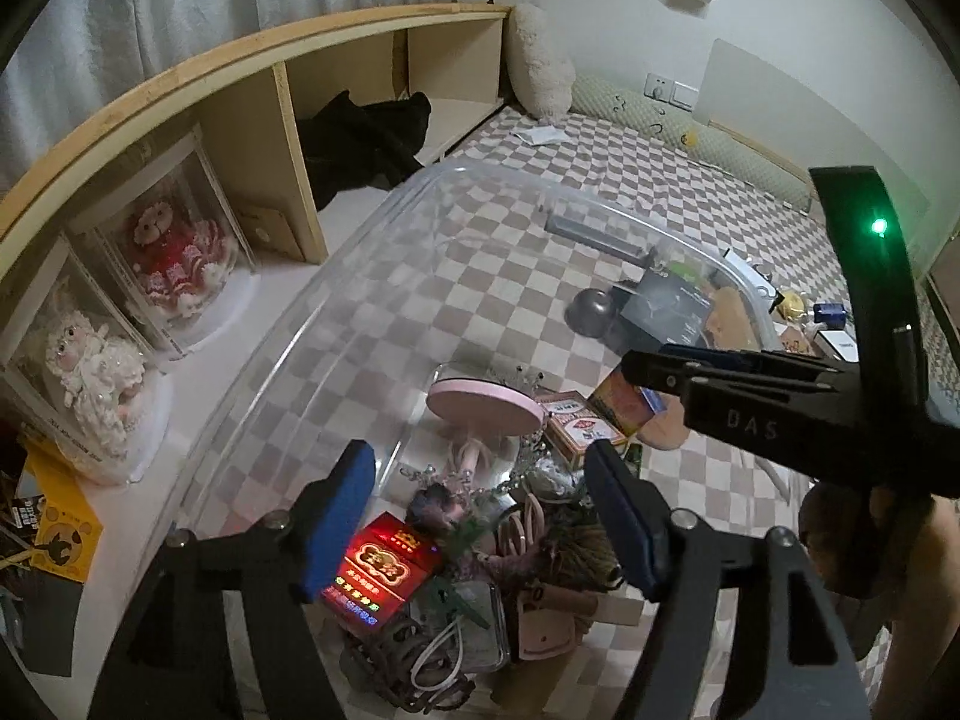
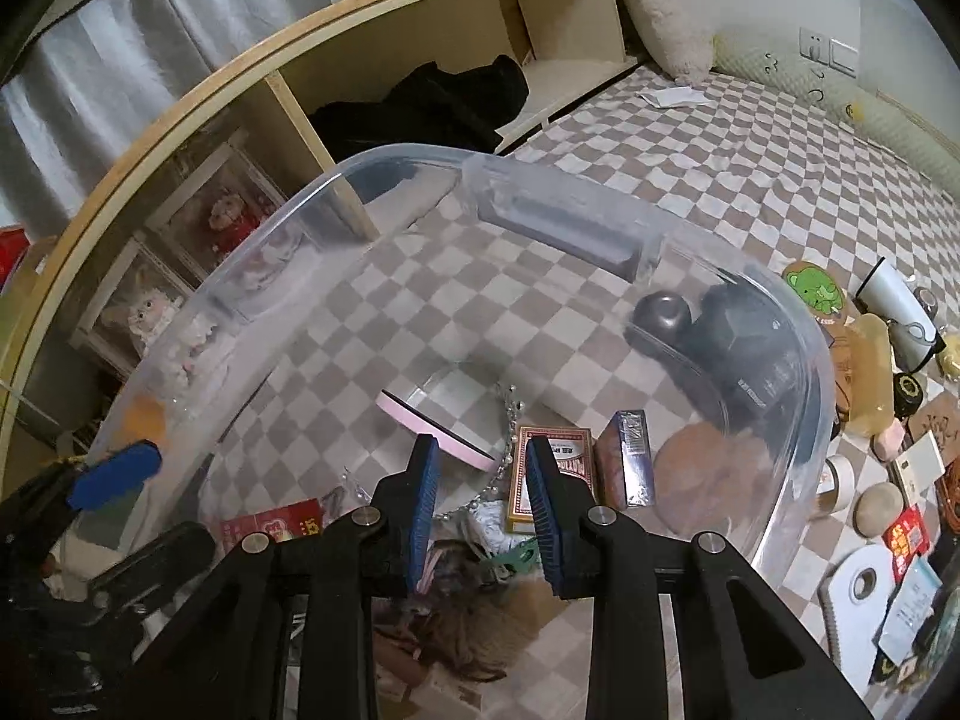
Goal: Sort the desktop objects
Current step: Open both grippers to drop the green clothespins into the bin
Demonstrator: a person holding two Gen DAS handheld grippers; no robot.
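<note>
The clear plastic bin point(image 2: 804, 354) takes up the middle of both views, and its curved wall blocks any sideways entry; its top is open. The far part of its floor, at frame centre, is bare checkered cloth point(image 2: 372, 300). The near end is crowded: a pink mirror point(image 1: 486, 411), card boxes point(image 2: 549, 474), a red box point(image 1: 381, 570) and tangled cables point(image 1: 420, 660). In the right wrist view, clutter point(image 2: 888, 480) fills the lower right outside the bin, while the upper right cloth lies mostly open.
</note>
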